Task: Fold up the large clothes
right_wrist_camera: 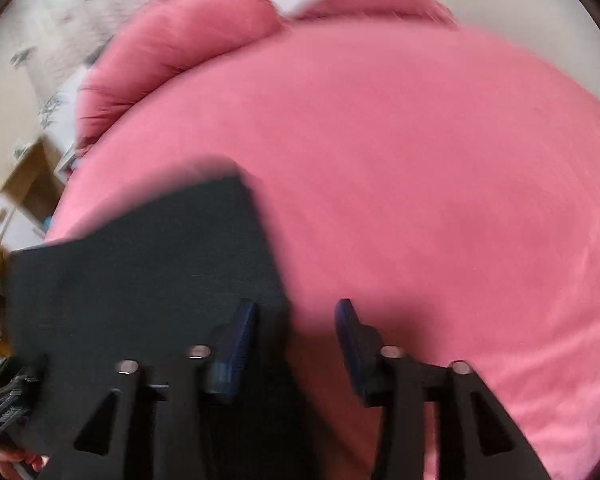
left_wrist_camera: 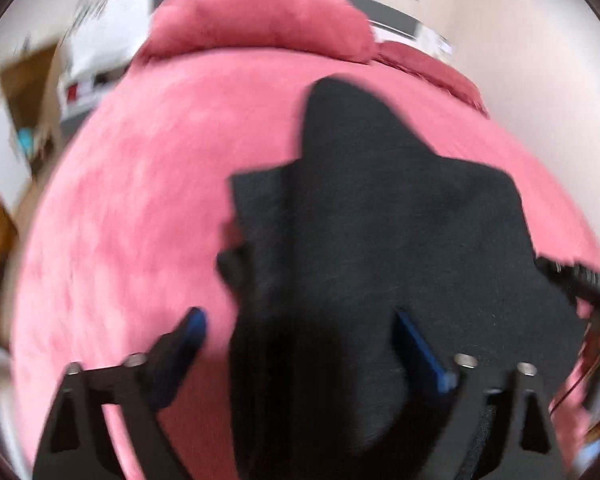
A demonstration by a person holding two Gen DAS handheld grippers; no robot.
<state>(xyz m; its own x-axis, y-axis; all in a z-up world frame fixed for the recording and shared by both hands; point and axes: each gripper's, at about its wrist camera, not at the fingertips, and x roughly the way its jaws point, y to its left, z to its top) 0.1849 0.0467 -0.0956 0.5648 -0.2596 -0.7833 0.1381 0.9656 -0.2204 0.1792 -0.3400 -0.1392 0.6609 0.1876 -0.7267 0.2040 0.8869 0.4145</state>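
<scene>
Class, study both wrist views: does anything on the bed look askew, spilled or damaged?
Nothing spilled or damaged shows. The black garment lies unevenly on the pink bed cover, one narrow part jutting toward the pillows. Blur hides finer detail.

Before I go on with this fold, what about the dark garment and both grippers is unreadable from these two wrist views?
- Left wrist view: near hem of the black fabric garment is cut off by the bottom edge, behind the open left gripper.
- Right wrist view: motion blur smears the garment edge by the open right gripper; contact unclear.
- Both views: garment type unreadable on the pink bedspread.
</scene>
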